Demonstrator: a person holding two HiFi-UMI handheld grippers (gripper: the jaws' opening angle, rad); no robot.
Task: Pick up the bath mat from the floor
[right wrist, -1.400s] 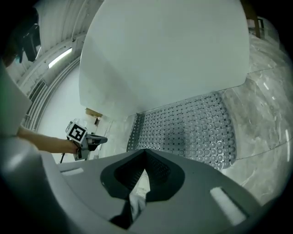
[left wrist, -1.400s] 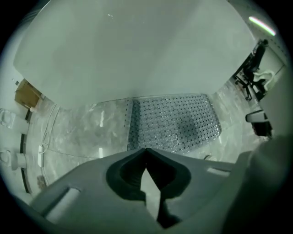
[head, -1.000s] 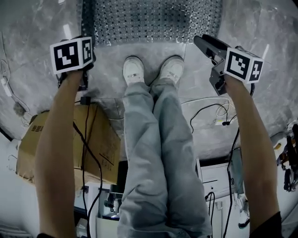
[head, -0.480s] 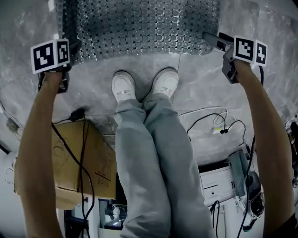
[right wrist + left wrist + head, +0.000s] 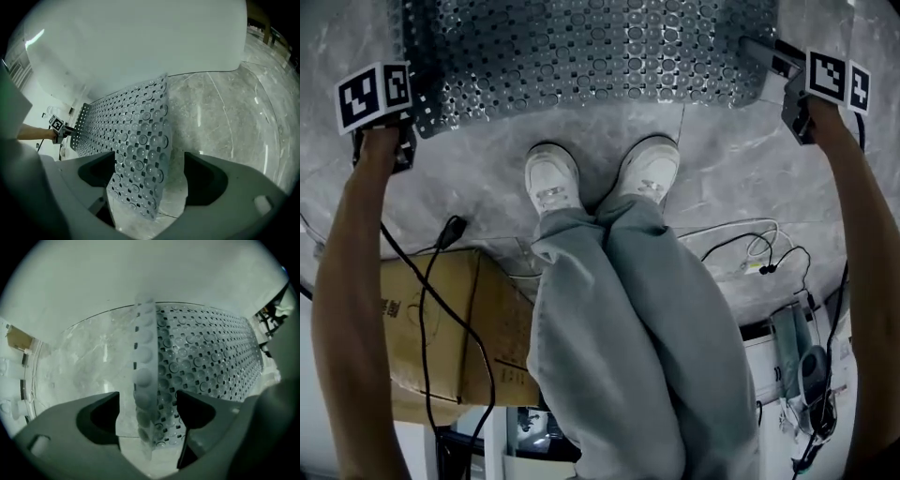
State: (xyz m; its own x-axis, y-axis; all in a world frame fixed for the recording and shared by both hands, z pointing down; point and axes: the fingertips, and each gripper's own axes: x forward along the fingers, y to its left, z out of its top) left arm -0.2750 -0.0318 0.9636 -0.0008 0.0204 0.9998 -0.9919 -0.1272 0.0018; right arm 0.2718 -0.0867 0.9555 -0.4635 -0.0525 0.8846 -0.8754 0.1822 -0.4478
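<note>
Bath mat [image 5: 581, 56], a perforated grey sheet studded with round suction cups, spans the width between the two grippers ahead of the person's white shoes [image 5: 553, 178]. Its left short edge stands upright and edge-on between the jaws of the left gripper [image 5: 147, 411]. These jaws are opening, with a visible gap on each side, and neither pad presses the sheet. Its right corner hangs between the jaws of the right gripper [image 5: 150, 176], which are also opening; the outer pad is well apart from the sheet, and the inner pad is near it but not clamped. Whether the lower edge rests on the marble floor [image 5: 487, 178] cannot be told. Bare floor lies outboard of each short edge. A pale wall [image 5: 140, 277] rises just beyond the far long edge. Behind the shoes, a cardboard box [image 5: 422, 328] sits on the person's left, and loose cables [image 5: 741, 234] lie on the right, both well apart from the mat.
</note>
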